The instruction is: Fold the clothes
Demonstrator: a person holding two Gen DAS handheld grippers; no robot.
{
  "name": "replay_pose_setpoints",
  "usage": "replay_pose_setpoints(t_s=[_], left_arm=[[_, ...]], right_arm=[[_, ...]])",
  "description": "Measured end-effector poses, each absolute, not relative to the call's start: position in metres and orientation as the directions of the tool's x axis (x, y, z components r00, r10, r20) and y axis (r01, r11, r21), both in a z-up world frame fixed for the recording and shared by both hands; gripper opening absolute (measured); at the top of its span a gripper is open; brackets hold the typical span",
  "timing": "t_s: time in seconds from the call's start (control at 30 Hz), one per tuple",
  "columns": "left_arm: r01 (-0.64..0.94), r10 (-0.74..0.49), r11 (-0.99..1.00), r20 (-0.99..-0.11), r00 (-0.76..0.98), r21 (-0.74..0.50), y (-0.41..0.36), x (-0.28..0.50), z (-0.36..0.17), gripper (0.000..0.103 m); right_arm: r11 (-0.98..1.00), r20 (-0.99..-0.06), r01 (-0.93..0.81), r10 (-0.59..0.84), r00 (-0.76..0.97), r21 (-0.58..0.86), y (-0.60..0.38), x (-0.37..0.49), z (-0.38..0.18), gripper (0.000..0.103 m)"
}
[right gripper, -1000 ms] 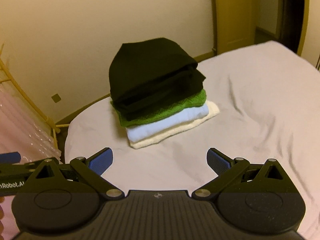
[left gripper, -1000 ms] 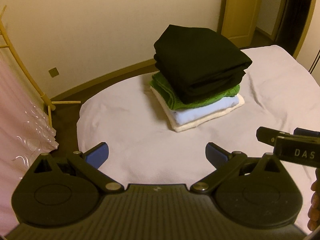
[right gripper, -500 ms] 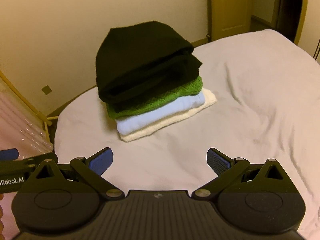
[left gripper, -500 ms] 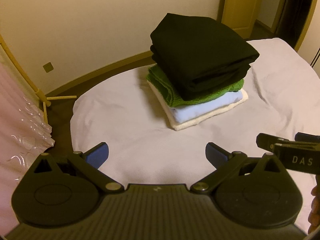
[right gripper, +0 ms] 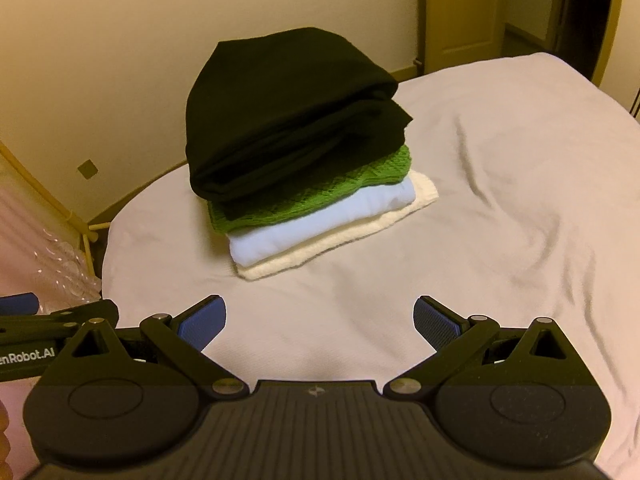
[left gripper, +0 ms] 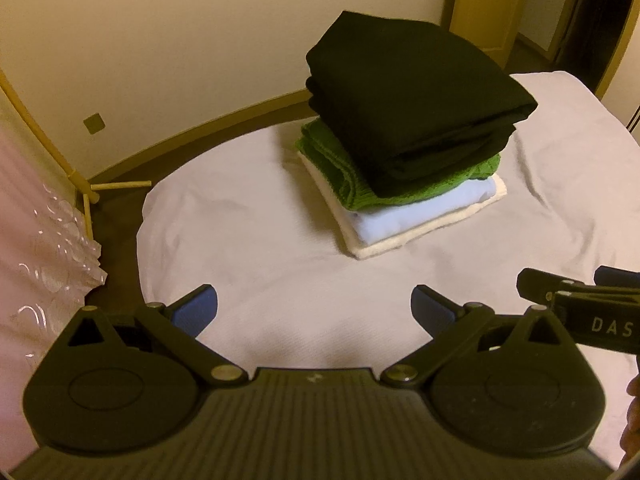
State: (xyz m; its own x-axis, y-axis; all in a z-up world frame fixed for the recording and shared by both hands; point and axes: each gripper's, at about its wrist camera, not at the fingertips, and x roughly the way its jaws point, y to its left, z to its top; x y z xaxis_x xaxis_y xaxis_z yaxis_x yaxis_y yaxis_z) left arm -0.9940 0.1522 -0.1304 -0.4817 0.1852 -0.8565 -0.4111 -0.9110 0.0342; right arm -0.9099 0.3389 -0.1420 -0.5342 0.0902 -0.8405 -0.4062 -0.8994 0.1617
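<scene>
Resting on a bed (left gripper: 256, 264): a stack of four folded clothes, both grippers empty.

Top to bottom, the stack holds a black garment (left gripper: 412, 100) (right gripper: 288, 116), a green knit (left gripper: 340, 168) (right gripper: 320, 200), a white garment (left gripper: 420, 212) (right gripper: 320, 228) and a cream towel (left gripper: 400, 242) (right gripper: 340, 244), edges roughly aligned, near the bed's far corner. Left gripper (left gripper: 314, 304) and right gripper (right gripper: 319, 318) hover side by side over the bare sheet, short of the stack, jaws spread wide with nothing between the blue pads (left gripper: 196, 308) (right gripper: 434, 324). Beyond the bed stand a wall (left gripper: 160, 40), a door (right gripper: 464, 8) and, at left, a wooden rack (left gripper: 80, 176).
</scene>
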Motion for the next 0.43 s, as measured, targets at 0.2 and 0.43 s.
replay_pose_setpoints(t_s=[0.2, 0.43], left_arm=[[-0.4, 0.195, -0.917, -0.871, -0.451, 0.002, 0.152, -1.001, -0.135, 0.102], [-0.396, 0.214, -0.918, -0.855, -0.473, -0.011, 0.144, -0.995, -0.121, 0.102]], right_arm=[[-0.9, -0.838, -0.406, 0.096, -0.537, 0.156, 0.336, -0.912, -0.137, 0.103], [-0.895, -0.821, -0.417, 0.117, -0.559, 0.157, 0.331, -0.9, -0.122, 0.103]])
